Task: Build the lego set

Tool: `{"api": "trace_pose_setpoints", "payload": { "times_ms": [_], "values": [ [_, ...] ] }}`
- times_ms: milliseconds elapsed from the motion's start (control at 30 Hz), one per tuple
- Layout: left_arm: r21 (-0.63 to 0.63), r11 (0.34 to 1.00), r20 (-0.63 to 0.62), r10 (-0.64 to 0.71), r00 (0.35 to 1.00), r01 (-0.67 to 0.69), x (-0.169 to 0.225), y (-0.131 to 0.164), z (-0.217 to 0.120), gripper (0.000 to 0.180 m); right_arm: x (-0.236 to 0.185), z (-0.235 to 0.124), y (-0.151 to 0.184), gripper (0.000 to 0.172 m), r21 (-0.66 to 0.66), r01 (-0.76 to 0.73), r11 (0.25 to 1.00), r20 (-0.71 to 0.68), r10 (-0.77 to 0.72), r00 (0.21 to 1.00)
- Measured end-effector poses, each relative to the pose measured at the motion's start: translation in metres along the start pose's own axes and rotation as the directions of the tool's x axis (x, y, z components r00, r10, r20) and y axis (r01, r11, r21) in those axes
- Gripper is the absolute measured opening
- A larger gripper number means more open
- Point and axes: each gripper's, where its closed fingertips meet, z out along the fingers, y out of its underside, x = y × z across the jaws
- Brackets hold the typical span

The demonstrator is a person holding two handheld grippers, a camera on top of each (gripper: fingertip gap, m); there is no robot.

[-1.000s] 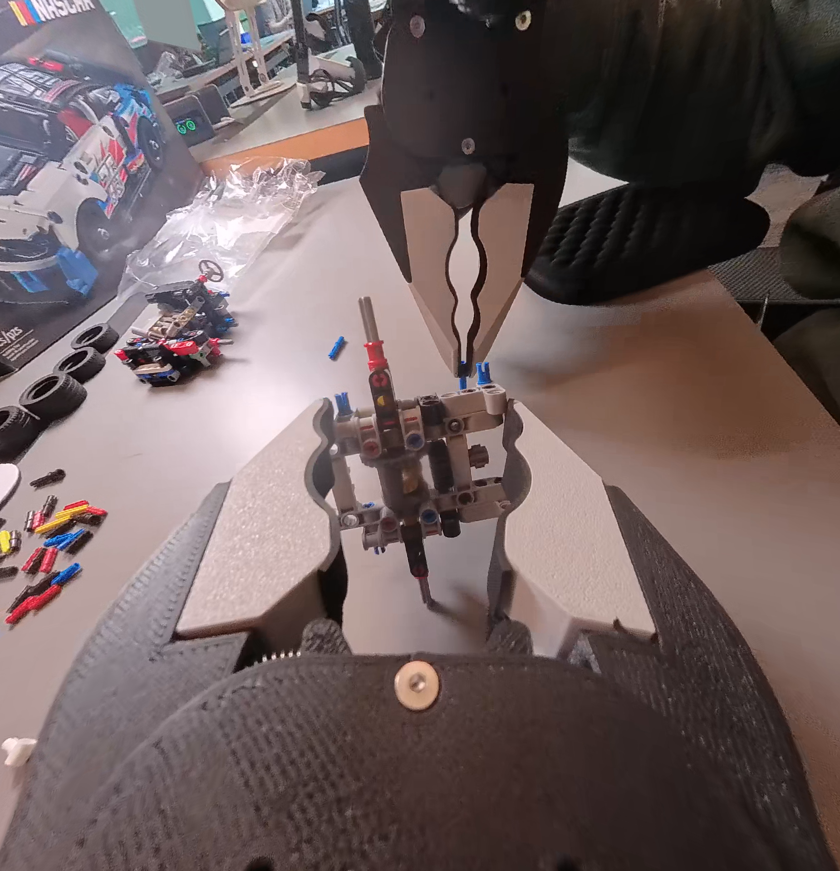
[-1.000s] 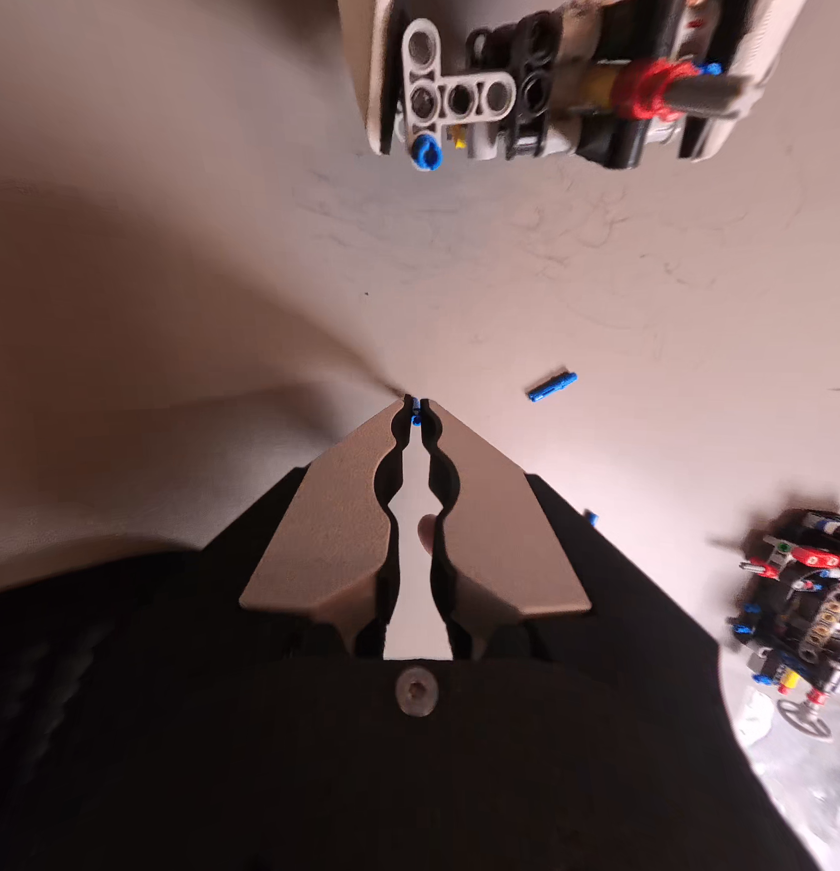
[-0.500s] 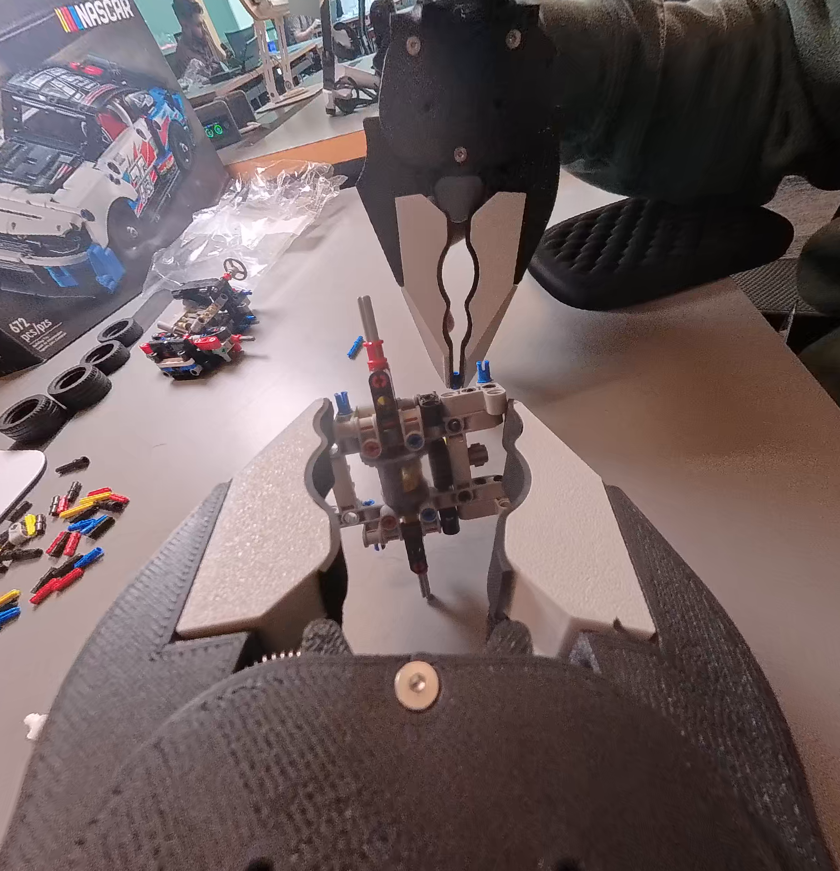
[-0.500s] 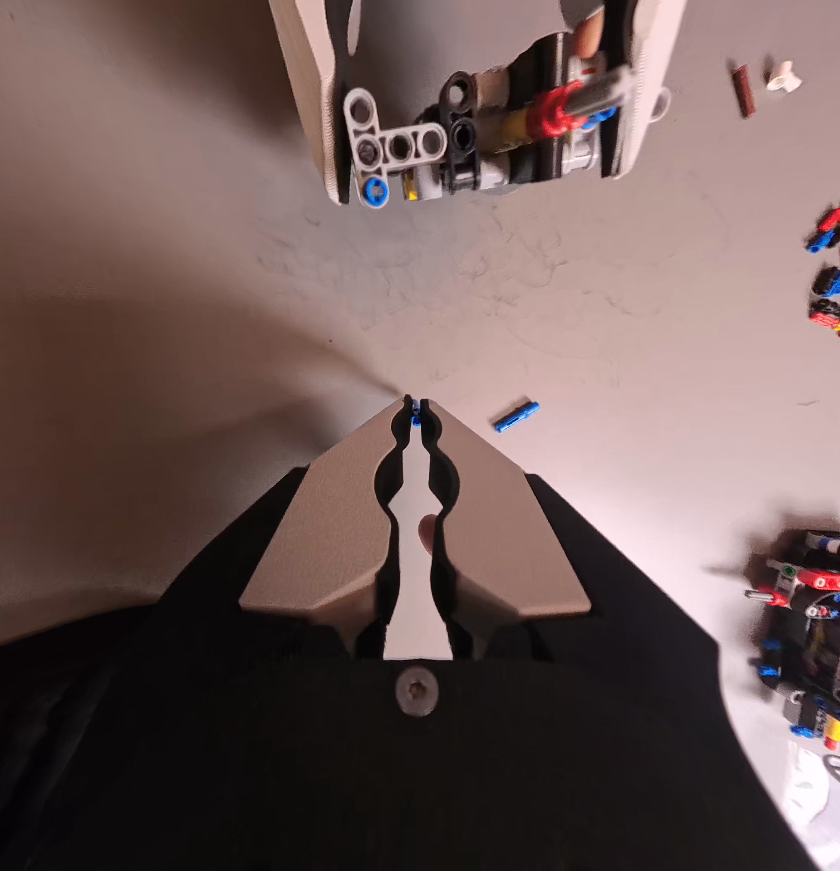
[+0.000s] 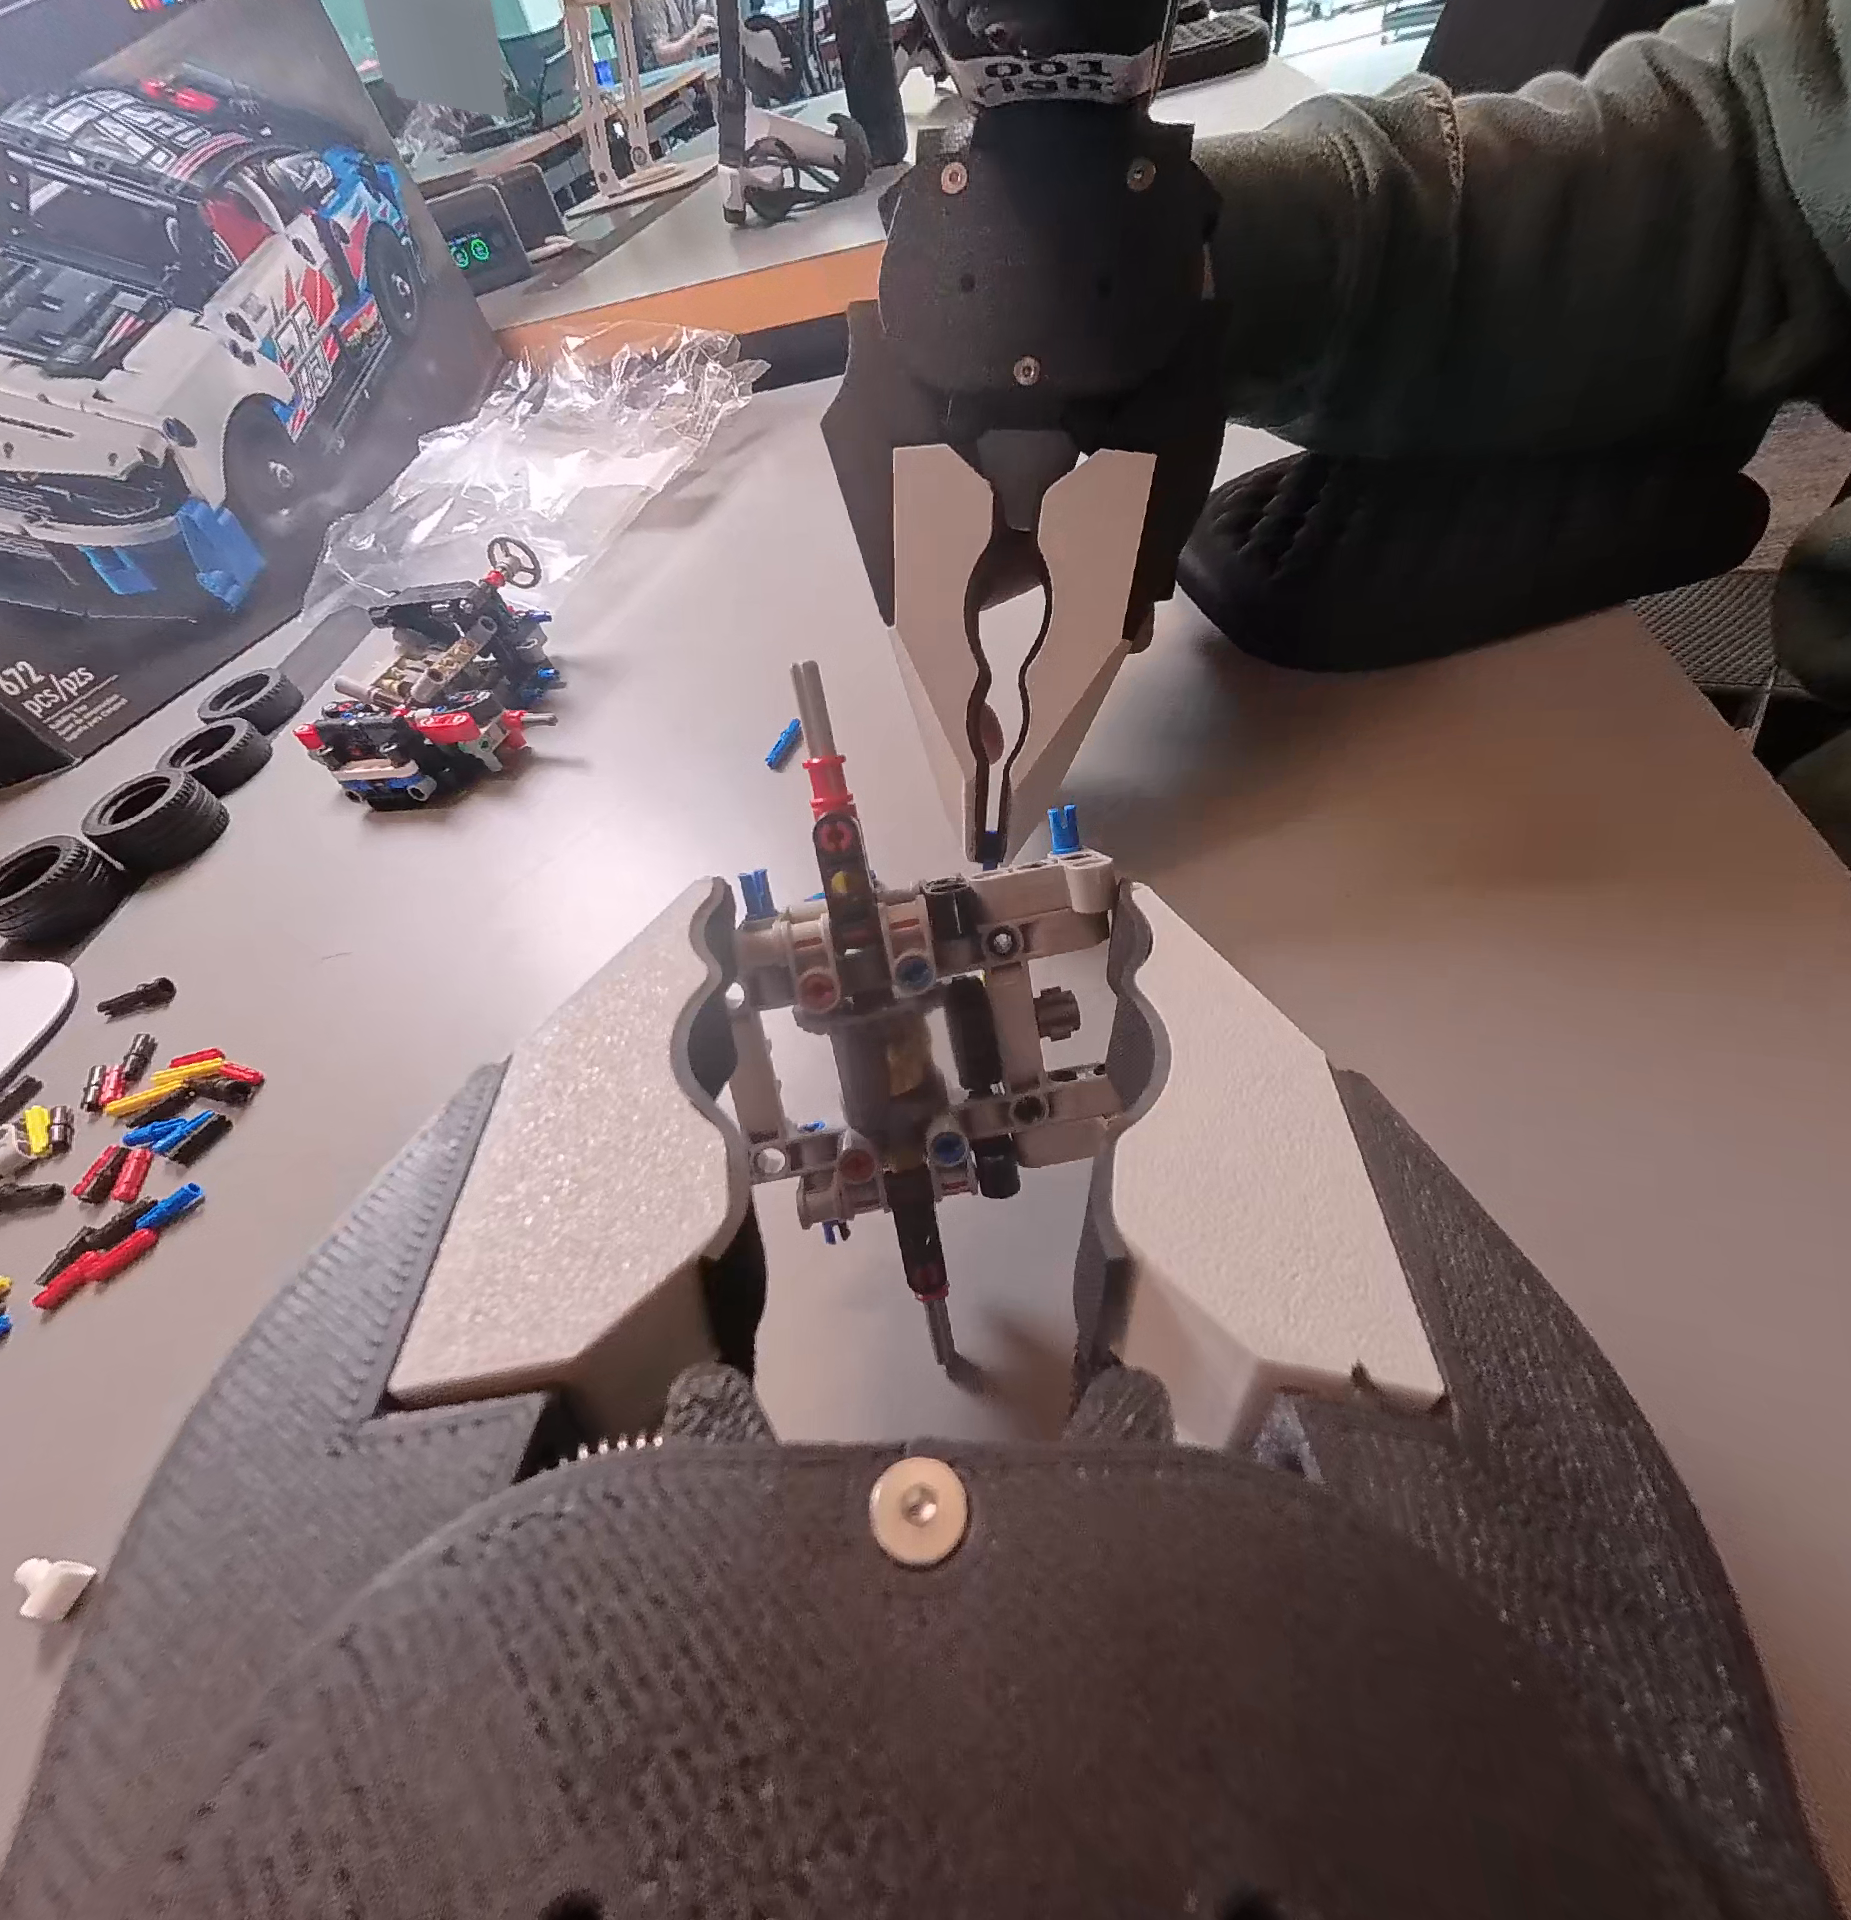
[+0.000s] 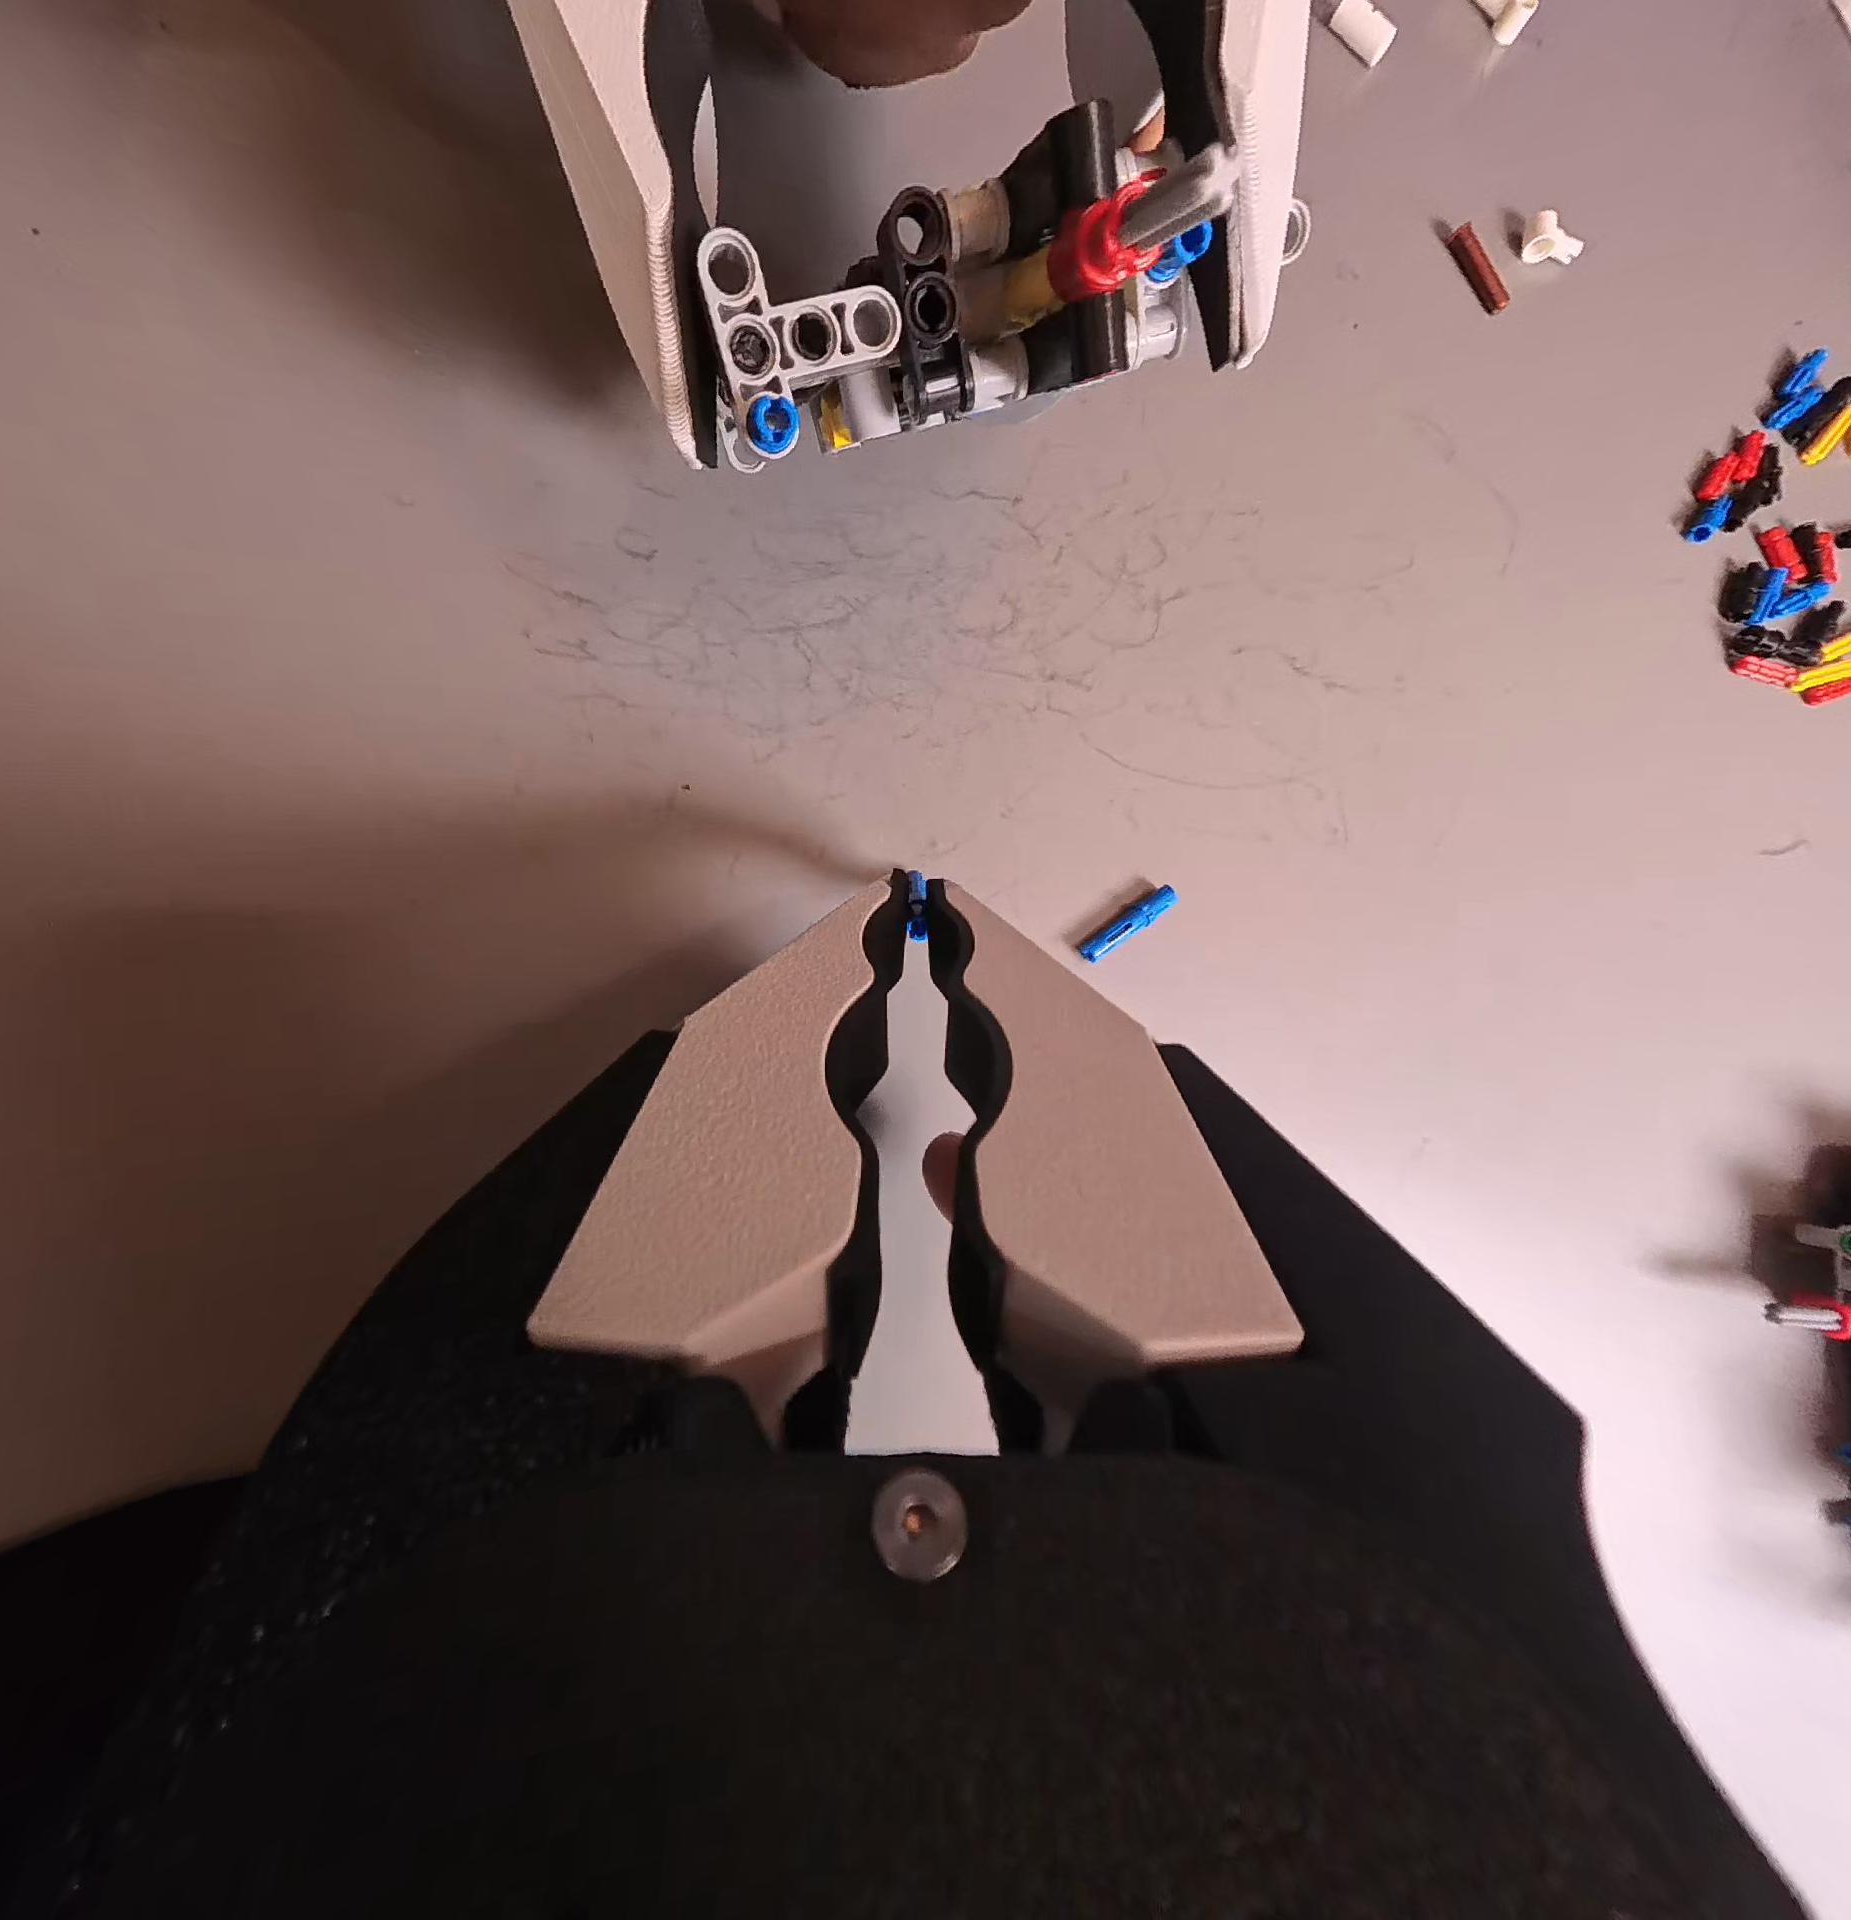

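My left gripper [image 5: 921, 909] is shut on a grey brick-built frame assembly [image 5: 900, 997]. The frame has a long grey axle with a red bush, black beams and blue pins. It is held upright, with the axle's lower end close to the grey table [image 5: 1420, 935]. My right gripper [image 6: 916, 891] is shut on a small blue pin [image 6: 916, 920]. In the left wrist view the right gripper [image 5: 988, 831] points down, and the pin [image 5: 992, 850] is just above the frame's top grey beam. In the right wrist view the frame [image 6: 900, 312] sits between the left gripper's fingers [image 6: 630, 260].
A loose blue pin [image 5: 784, 743] lies on the table behind the frame. At left are a part-built car chassis [image 5: 433, 717], black tyres [image 5: 152, 821], a pile of coloured pins [image 5: 121, 1122], a clear plastic bag [image 5: 557, 447] and the set's box [image 5: 173, 312]. A black chair seat [image 5: 1523, 540] is beyond the right edge. Tip to tip, the grippers are about 8 cm apart.
The right gripper has drawn back a little, still with its pin just above the frame's top beam. The left wrist view has shifted slightly. Both grasps stay as they were.
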Motion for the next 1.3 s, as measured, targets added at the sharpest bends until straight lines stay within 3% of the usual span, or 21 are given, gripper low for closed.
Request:
{"api": "trace_pose_setpoints", "payload": {
  "times_ms": [467, 767, 1300],
  "values": [
    [0.004, 1.0, -0.009, -0.003, 1.0, 0.003, 0.001, 0.0, 0.0, 0.071, 0.004, -0.004, 0.008, 0.003, 0.02, -0.022, 1.0, -0.001, 0.022, 1.0],
    [0.208, 0.978, -0.06, 0.035, 0.998, -0.022, 0.014, -0.037, -0.015, 0.071, 0.012, -0.016, 0.008, 0.01, 0.066, -0.051, 0.997, -0.022, 0.052, 0.998],
    [0.332, 0.943, -0.109, 0.06, 0.992, -0.02, 0.027, -0.059, -0.025, 0.071, 0.007, -0.029, 0.027, 0.02, 0.043, -0.095, 0.995, 0.036, 0.094, 0.995]
  ]
}}
